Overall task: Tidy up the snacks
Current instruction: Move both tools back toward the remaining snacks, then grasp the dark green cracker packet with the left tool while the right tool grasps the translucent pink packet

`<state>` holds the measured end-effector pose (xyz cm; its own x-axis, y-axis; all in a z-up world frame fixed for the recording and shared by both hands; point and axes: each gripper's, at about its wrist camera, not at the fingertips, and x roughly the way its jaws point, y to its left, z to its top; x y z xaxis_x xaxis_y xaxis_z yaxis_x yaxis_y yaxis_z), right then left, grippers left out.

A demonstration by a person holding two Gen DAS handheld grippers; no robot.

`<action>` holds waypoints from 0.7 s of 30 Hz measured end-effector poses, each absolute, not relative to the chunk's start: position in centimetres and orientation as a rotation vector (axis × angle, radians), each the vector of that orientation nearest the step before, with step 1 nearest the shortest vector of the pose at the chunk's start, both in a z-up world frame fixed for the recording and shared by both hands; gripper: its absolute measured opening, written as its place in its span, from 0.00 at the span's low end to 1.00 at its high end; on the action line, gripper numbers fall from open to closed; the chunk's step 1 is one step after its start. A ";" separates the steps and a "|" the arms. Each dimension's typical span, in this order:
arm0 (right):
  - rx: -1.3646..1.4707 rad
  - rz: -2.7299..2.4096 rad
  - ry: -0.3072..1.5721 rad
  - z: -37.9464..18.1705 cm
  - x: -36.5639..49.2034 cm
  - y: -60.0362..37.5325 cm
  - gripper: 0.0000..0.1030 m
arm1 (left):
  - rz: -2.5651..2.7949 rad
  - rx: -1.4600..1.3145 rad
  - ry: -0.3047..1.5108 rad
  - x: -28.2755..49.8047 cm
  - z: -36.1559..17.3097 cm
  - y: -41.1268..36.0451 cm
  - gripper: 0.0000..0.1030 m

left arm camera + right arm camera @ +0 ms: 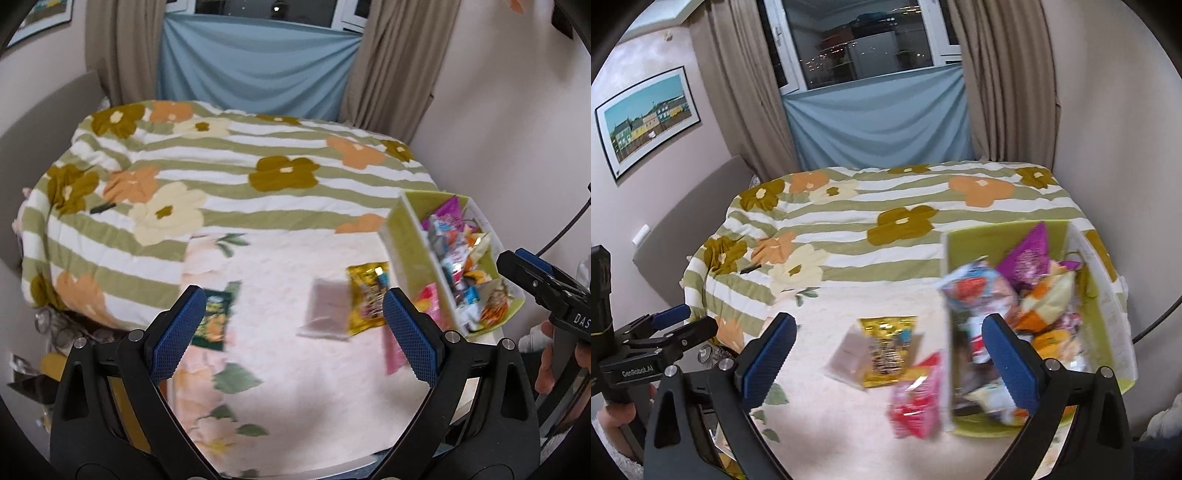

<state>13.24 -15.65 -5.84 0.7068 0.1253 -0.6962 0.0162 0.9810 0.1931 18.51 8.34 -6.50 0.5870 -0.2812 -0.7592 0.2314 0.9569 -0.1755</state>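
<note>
We see a bed whose striped floral quilt [229,173] covers the far half, while a pale floral blanket [280,369] covers the near half. On the blanket, at the right, stands a green-lined box [1108,325] with white outer walls, heaped with mixed snack packets; in the left wrist view a white partition divides it, and the compartment nearer the wall holds the heap.

Just left of the box lie loose packets. We note a gold snack packet [886,350], which partly overlaps a translucent grey packet [846,356], and a pink packet [918,400] beside the box's near left wall. A dark green packet [216,317] lies well apart to the left; only the left wrist view shows it.

The left gripper [293,332] hangs above the blanket with its blue pads wide apart and nothing between them; the grey and gold packets appear ahead of it between the pads, the green packet beside its left pad. The right gripper [888,365] is likewise spread and empty; the gold, grey and pink packets appear between its fingers, the box behind its right pad.
</note>
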 end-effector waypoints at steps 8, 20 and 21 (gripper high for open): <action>0.240 0.058 0.847 -9.7 14.4 -9.2 0.97 | -0.325 -0.043 0.961 20.2 -10.0 14.4 0.93; 0.248 -0.003 0.917 -17.7 16.3 -3.7 0.97 | -0.392 -0.014 1.127 24.2 -19.3 15.5 0.83; 0.246 -0.004 0.920 -18.2 16.5 -3.6 0.97 | -0.392 -0.011 1.136 24.6 -20.3 15.4 0.81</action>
